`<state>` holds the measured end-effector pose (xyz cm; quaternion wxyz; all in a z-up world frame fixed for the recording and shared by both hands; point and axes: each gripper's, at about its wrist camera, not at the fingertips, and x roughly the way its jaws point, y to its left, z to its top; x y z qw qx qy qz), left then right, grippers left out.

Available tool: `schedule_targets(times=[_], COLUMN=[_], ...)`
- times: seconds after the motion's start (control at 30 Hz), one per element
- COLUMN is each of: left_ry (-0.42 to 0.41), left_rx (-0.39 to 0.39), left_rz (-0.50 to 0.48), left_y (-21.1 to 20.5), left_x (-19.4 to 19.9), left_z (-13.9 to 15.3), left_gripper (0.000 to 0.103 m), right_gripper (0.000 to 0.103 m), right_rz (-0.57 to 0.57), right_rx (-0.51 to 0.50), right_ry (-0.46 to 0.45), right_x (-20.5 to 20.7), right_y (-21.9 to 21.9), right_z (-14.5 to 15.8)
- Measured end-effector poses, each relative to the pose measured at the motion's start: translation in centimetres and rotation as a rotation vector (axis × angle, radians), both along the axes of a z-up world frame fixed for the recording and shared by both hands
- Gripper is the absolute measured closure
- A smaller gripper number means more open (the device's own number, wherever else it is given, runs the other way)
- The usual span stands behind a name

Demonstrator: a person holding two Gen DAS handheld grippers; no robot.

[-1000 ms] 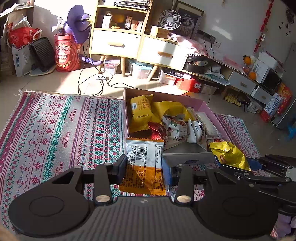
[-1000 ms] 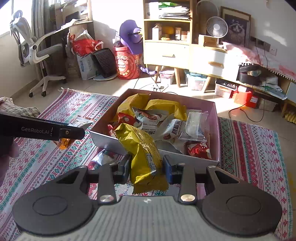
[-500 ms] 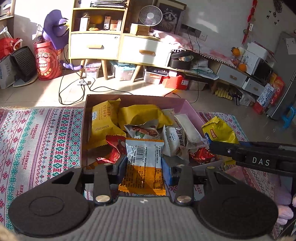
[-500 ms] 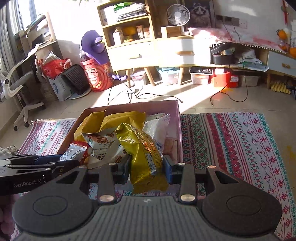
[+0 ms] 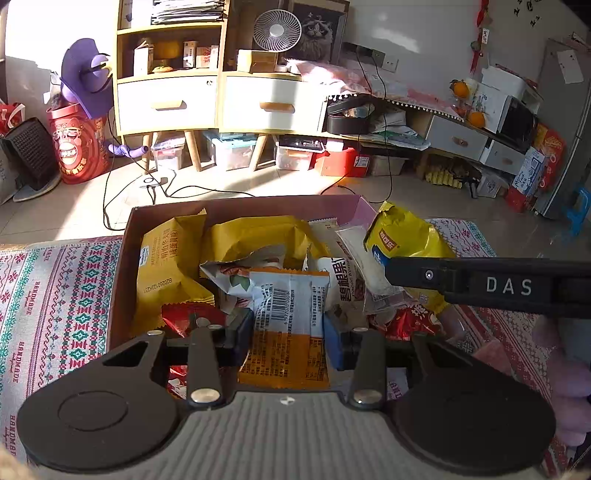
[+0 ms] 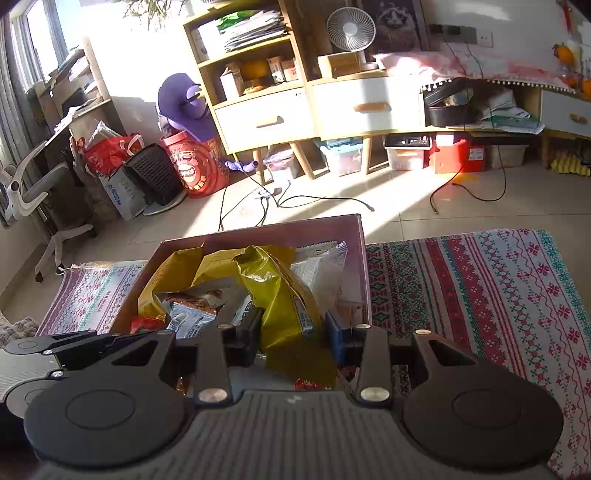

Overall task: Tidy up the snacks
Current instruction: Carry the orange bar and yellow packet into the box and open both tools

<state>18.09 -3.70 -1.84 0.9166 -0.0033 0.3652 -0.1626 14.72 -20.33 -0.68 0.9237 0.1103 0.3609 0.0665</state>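
The left hand-held gripper [image 5: 288, 334] pinches a white-and-orange snack packet [image 5: 286, 325] by its sides, barcode facing up, over the near end of the cardboard box [image 5: 122, 266]. The right hand-held gripper [image 6: 293, 330] is clamped on a crumpled yellow snack bag [image 6: 280, 295], held above the same box [image 6: 360, 266]; in the left wrist view that bag [image 5: 404, 236] hangs at the box's right side, over its right wall, with the right gripper's black finger marked "DAS" crossing in front of it.

The box is open-topped and crowded with snacks: a yellow pouch [image 5: 168, 266] leaning against the left wall, a larger yellow bag [image 5: 255, 236] at the far side, white wrappers [image 5: 351, 280] toward the right, and red wrappers [image 5: 184, 319] along the near edge.

The box sits on a patterned woven rug [image 6: 480, 295] spread over a pale tiled floor [image 6: 406, 199], with cables trailing across the sunlit tiles. Farther off stand a wooden shelf unit with white drawers [image 5: 166, 103], a small white fan [image 5: 275, 29], a red drum [image 5: 75, 147] topped by a purple hat, and storage bins under the furniture. An office chair [image 6: 40, 192] stands far left.
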Motion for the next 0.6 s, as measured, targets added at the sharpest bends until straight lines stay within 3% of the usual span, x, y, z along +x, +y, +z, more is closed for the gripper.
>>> schedule_targets(times=[0.23, 0.43, 0.53, 0.6], left_ry=[0.020, 0.011, 0.009, 0.010], left_rx=[0.019, 0.017, 0.025, 0.026], left_rz=[-0.024, -0.039, -0.037, -0.038], left_y=[-0.5, -0.6, -0.5, -0.4], left_x=[-0.1, -0.2, -0.4, -0.4], left_z=[-1.6, -1.1, -0.9, -0.7], left_gripper=[0.056, 0.053, 0.043, 0.036], right_gripper=[0.070, 0.067, 0.066, 0.059], right_rz=[0.004, 0.026, 0.037, 0.043], right_rx=[0.002, 0.035, 0.037, 0.042], right_ry=[-0.041, -0.046, -0.059, -0.061], right_x=[1.2, 0.9, 0.7, 0.5], right_y=[0.3, 0.2, 0.6, 0.7], right_z=[-0.3, 0.0, 0.4, 0.6])
